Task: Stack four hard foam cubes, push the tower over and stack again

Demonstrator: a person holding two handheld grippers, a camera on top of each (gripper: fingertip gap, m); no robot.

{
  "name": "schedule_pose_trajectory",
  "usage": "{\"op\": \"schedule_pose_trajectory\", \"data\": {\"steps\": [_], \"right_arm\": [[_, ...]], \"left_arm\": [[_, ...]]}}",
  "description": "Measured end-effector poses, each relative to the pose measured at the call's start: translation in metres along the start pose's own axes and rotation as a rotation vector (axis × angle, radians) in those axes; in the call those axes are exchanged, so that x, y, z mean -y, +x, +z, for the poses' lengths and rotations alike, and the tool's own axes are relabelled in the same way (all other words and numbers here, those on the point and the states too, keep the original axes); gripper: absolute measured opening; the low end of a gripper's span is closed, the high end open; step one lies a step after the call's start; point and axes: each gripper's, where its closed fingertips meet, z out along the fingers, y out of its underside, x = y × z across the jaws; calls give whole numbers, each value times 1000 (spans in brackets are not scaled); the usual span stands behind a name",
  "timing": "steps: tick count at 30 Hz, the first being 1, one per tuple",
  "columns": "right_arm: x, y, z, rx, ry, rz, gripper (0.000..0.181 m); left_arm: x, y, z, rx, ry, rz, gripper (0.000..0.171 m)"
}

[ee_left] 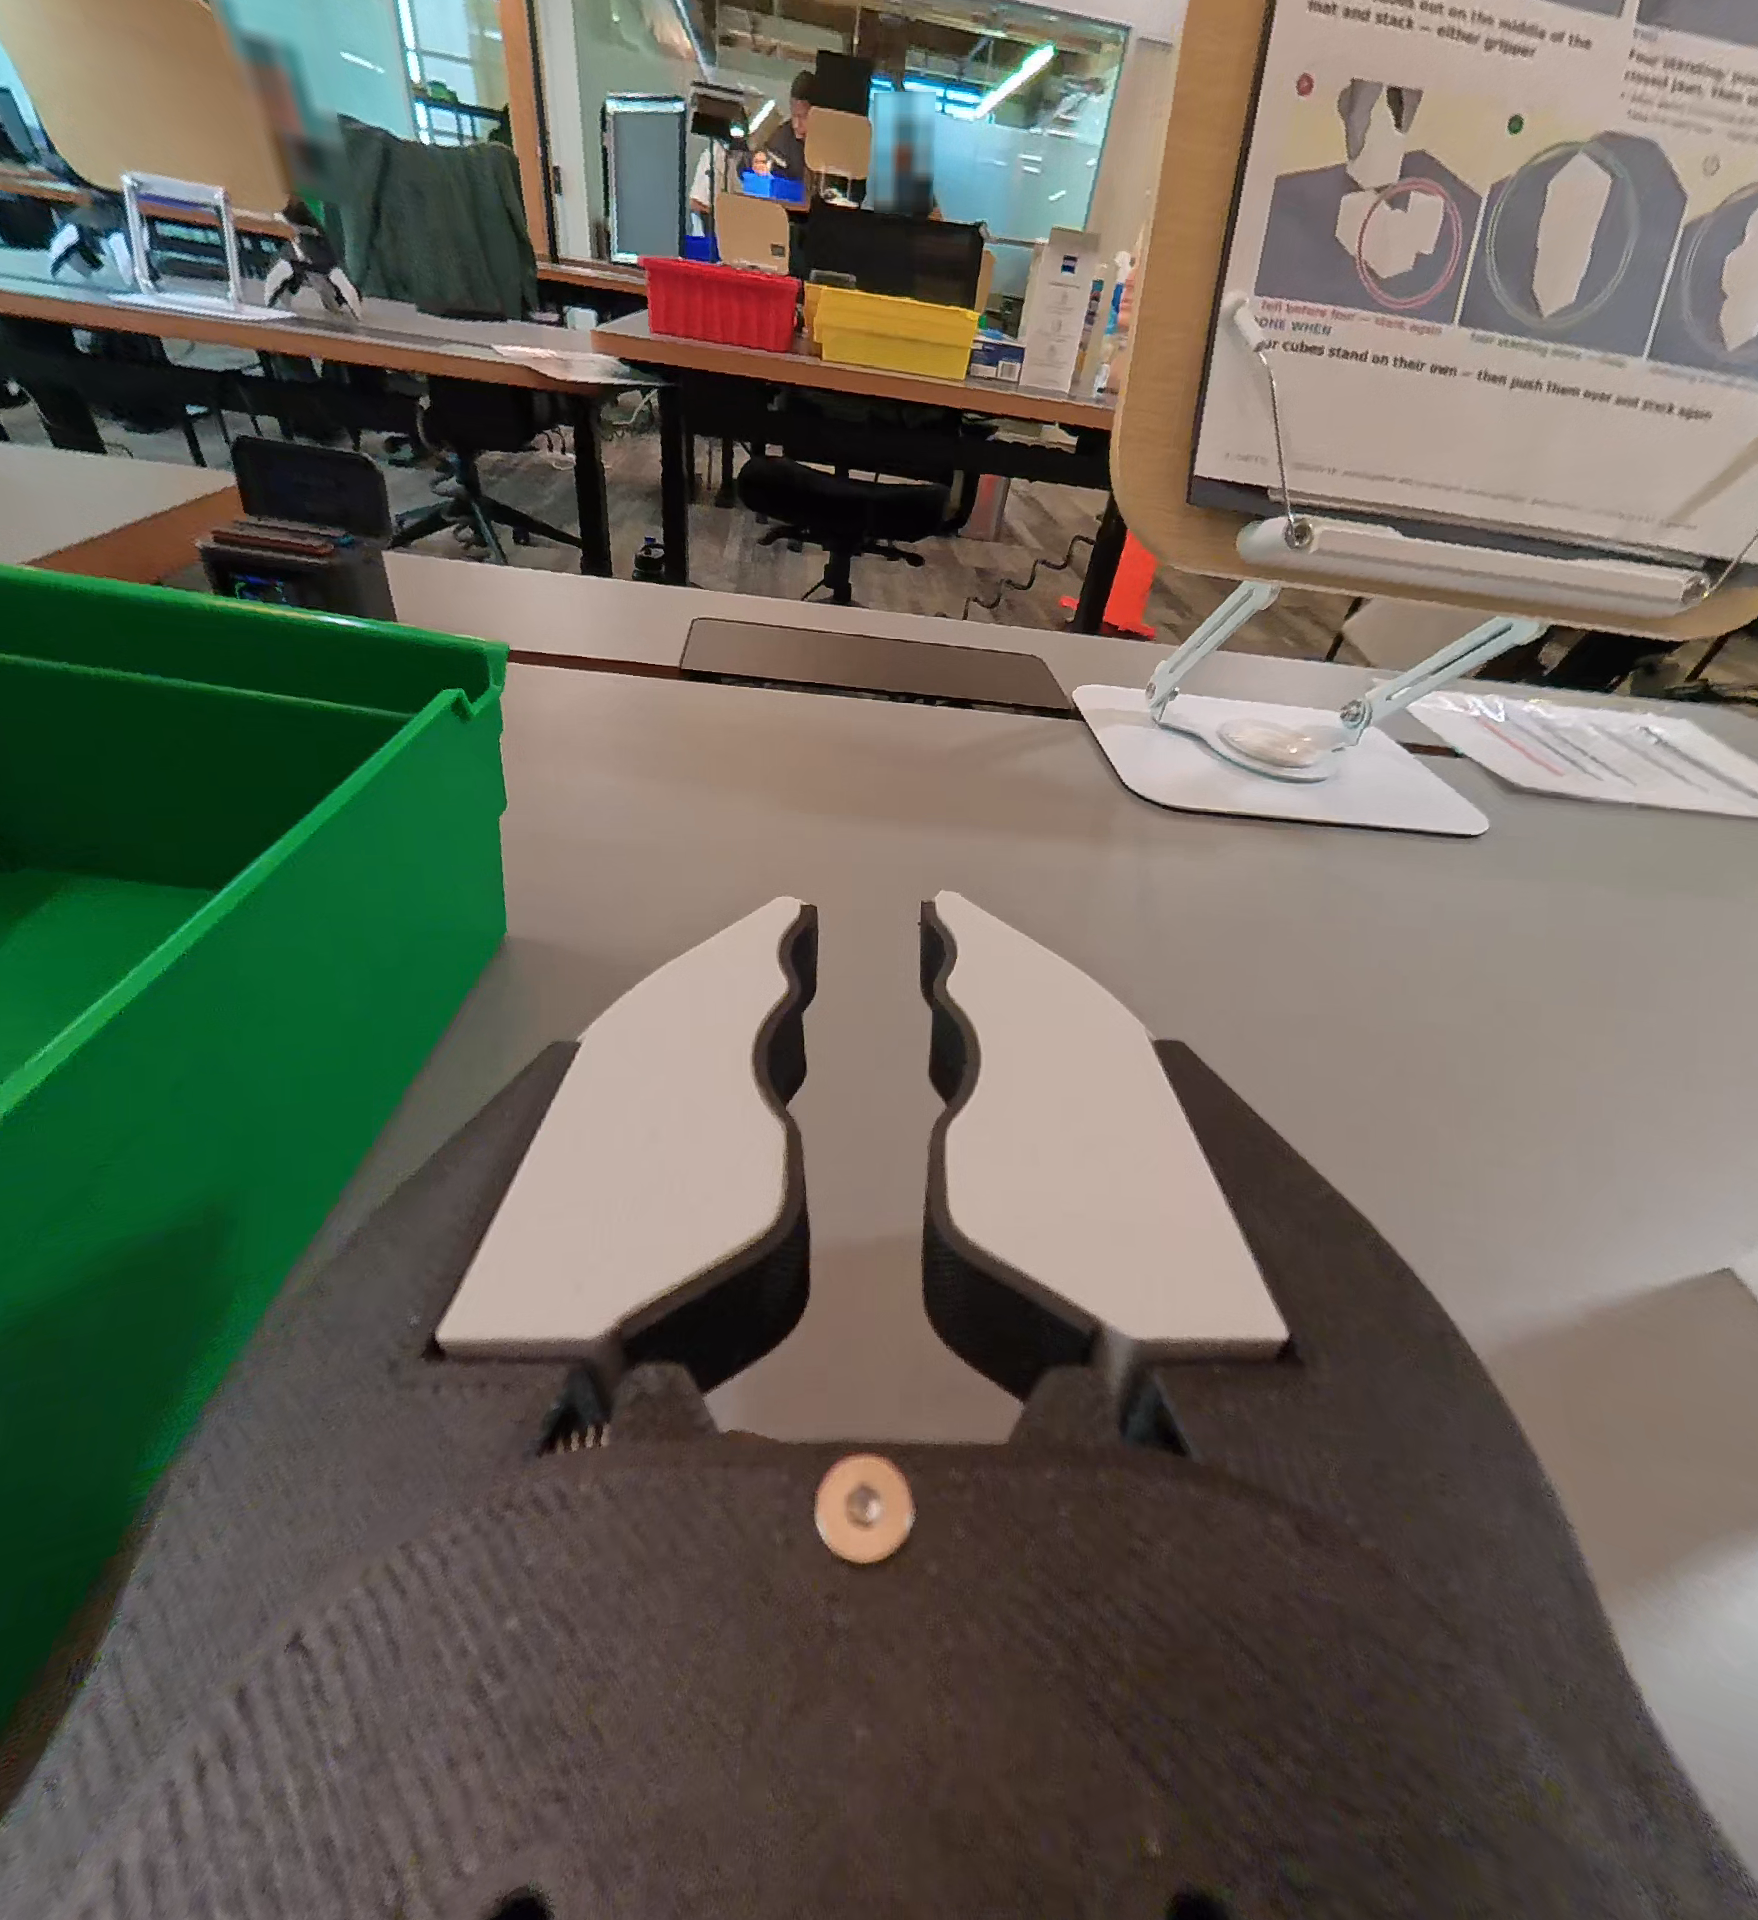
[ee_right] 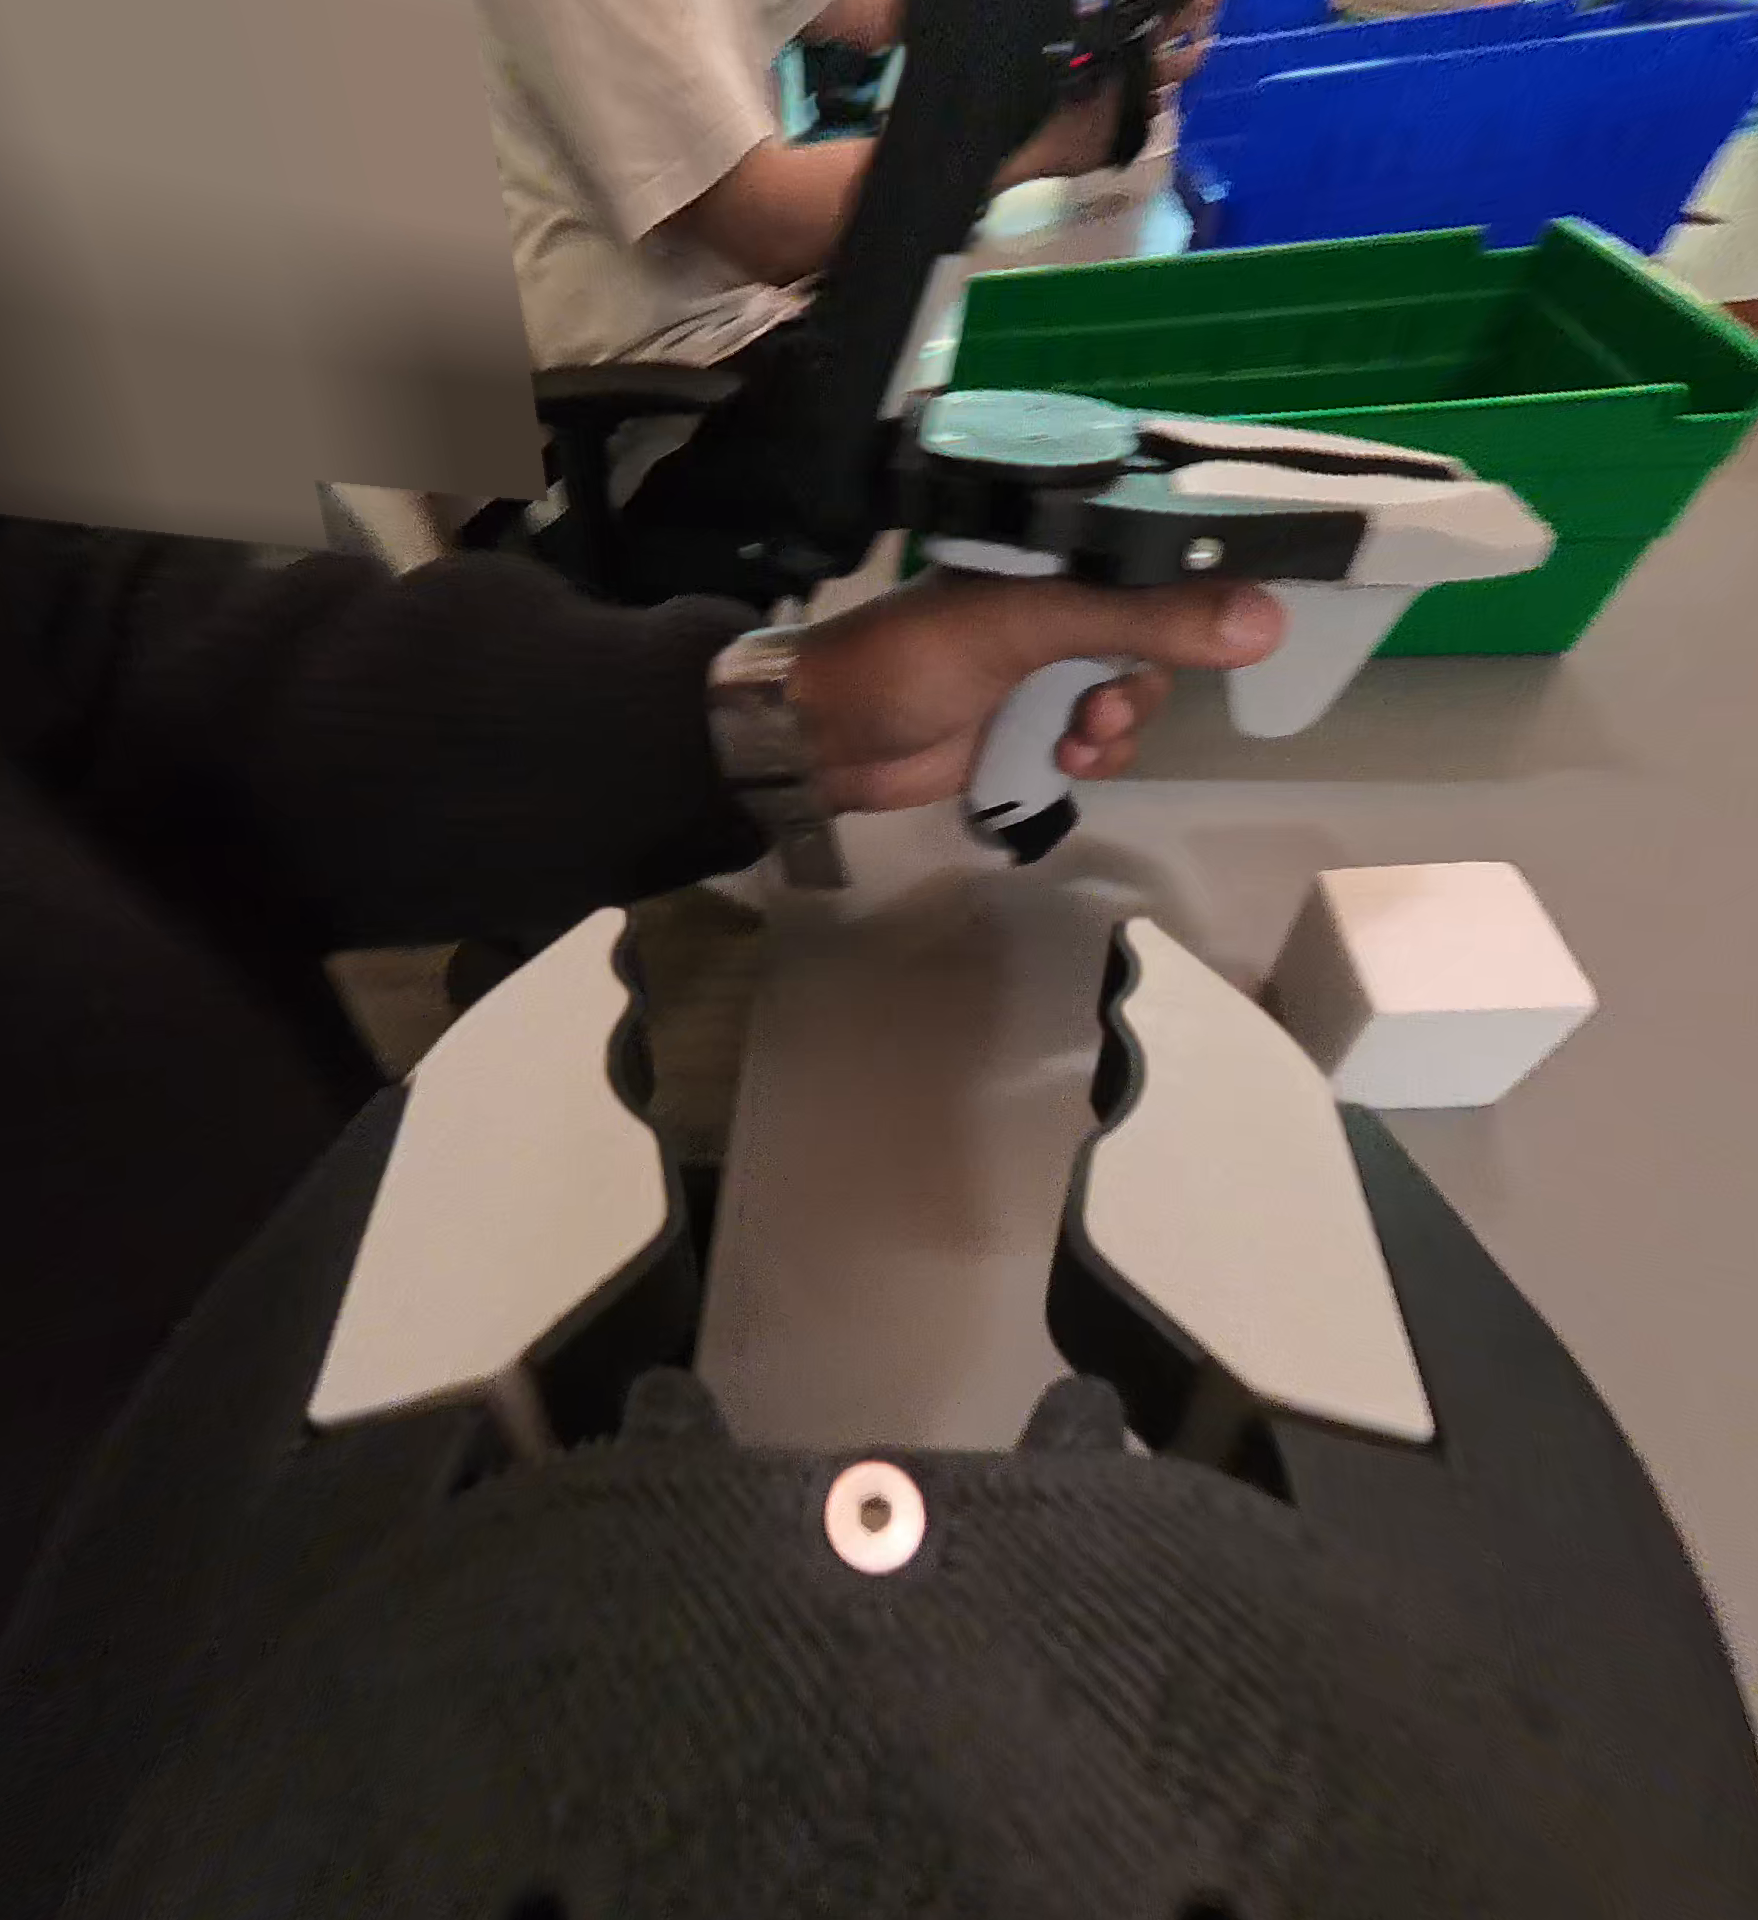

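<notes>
My left gripper (ee_left: pixel 867 914) is empty, its jaws a narrow gap apart, and it hovers over the grey table (ee_left: pixel 1166 987) right beside a green bin (ee_left: pixel 231 935). My right gripper (ee_right: pixel 870 935) is open wide and empty, low over the table. A white cube (ee_right: pixel 1426 977) sits on the table just right of its right fingertip, not between the fingers. The right wrist view also shows the left gripper (ee_right: pixel 1477 499) from the side, held by a hand (ee_right: pixel 906 707) in a dark sleeve in front of the green bin (ee_right: pixel 1374 416).
A document stand (ee_left: pixel 1477 312) with a printed sheet stands on a white base (ee_left: pixel 1280 769) at the far right, with a paper (ee_left: pixel 1623 758) beside it. A blue bin (ee_right: pixel 1477 125) sits behind the green one. A seated person (ee_right: pixel 646 187) is beyond the table edge.
</notes>
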Motion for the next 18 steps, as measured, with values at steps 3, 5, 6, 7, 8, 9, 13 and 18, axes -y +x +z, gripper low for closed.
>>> {"op": "schedule_pose_trajectory", "data": {"steps": [3,5,6,7,8,9,13,18], "right_arm": [[-4,49,21,-165,-3,30,88],[-15,89,28,-306,-55,24,91],[-21,104,31,-354,-85,20,92],[-28,115,34,-379,-119,23,93],[-33,123,38,-387,-150,34,95],[-38,130,42,-395,-173,46,100],[-47,136,57,-332,-236,98,95],[-33,119,51,-289,-176,79,55]], "left_arm": [[0,-1,1,3,0,-1,19],[1,-2,0,6,4,7,19],[1,-1,0,6,7,8,19],[2,-1,-1,4,9,8,19],[2,-1,-1,3,8,9,19],[1,-1,0,2,7,11,19],[0,1,1,-3,2,13,19],[2,-2,0,9,12,12,19]]}}
